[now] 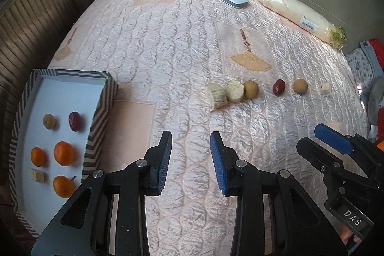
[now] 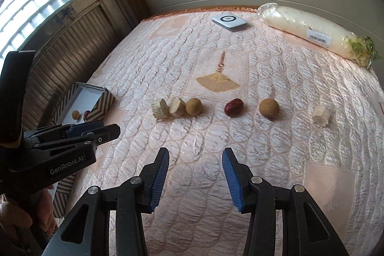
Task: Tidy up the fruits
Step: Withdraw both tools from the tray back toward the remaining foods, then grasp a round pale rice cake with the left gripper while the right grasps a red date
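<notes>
A tray (image 1: 100, 112) sits at the left, holding three oranges (image 1: 63, 153) near and a date (image 1: 75, 121) farther; loose fruits (image 2: 234, 107) lie in a row to its right.

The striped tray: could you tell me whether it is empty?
Not empty: the striped tray holds three oranges, a red date and more.

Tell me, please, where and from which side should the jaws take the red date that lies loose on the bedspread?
Grip the red date across its narrow middle, coming from above. It lies flat on its side with its long axis roughly along the row, and open bedspread in front and behind leaves the jaws room.
</notes>
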`<state>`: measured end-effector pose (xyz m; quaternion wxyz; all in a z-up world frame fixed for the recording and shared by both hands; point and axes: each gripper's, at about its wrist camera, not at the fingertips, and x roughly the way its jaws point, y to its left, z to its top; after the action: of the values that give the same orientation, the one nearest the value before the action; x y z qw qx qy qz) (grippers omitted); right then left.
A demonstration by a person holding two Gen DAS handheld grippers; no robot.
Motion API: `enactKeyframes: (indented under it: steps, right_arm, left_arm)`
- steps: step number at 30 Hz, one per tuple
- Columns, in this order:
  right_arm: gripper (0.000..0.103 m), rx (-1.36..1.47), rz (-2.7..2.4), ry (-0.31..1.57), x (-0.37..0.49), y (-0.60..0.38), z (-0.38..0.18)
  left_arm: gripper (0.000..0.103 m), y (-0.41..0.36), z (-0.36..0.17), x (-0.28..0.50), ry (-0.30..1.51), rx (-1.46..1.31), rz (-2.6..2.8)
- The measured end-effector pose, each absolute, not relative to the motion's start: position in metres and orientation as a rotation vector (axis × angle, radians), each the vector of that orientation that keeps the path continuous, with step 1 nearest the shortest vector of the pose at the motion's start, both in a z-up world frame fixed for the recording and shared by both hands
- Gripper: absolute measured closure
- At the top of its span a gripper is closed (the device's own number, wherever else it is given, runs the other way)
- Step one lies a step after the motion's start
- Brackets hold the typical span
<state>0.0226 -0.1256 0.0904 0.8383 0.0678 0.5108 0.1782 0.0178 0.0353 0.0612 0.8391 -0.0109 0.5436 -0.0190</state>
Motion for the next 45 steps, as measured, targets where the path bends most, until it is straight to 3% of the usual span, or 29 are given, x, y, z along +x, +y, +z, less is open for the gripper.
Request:
enactKeyframes:
  steps: [24, 27, 45]
  right_arm:
    - [0.059, 0.182, 0.377, 1.124, 0.026, -0.155, 0.073]
    - [0.059, 0.181, 0.391, 1.128, 0.031, -0.152, 0.071]
    - [0.059, 0.165, 0.417, 1.145, 0.050, -0.142, 0.061]
  left_arm:
    - [0.070, 0.036, 0.036, 0.076, 1.201, -0.138, -0.071]
    - [0.060, 0.047, 0.041, 0.070, 1.179, -0.092, -0.011]
    - [0.060, 0.034, 0.022, 0.076, 1.194, -0.049, -0.138]
